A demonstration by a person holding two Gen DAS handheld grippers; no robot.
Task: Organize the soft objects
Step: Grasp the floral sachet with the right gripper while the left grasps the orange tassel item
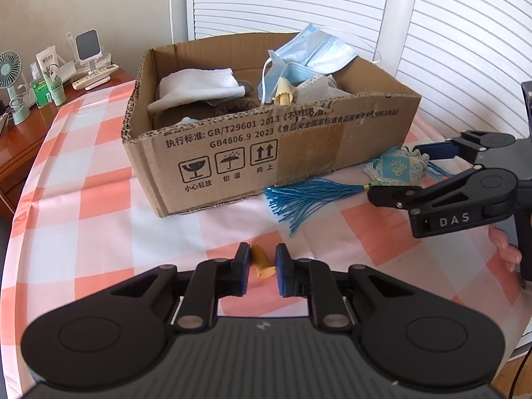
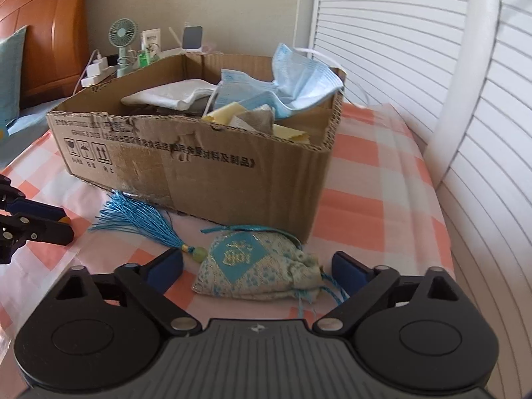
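Observation:
A cardboard box (image 1: 232, 153) stands on the checked tablecloth and holds blue face masks (image 1: 316, 50), a white cloth (image 1: 196, 86) and other soft items. A small orange rubbery piece (image 1: 261, 262) lies on the cloth between the fingers of my left gripper (image 1: 262, 264), which is partly open around it with small gaps either side. A blue-green sachet pouch (image 2: 256, 269) with a blue tassel (image 2: 143, 216) lies in front of the box. My right gripper (image 2: 257, 271) is wide open around the pouch; the pads stand clear of it. The box also shows in the right wrist view (image 2: 232, 176).
A wooden side table at the left carries a small fan (image 1: 10, 73), bottles (image 1: 50, 76) and a remote. White louvred doors (image 1: 449, 50) and a white pole (image 1: 402, 10) stand behind the table. A bed headboard (image 2: 40, 33) is at far left.

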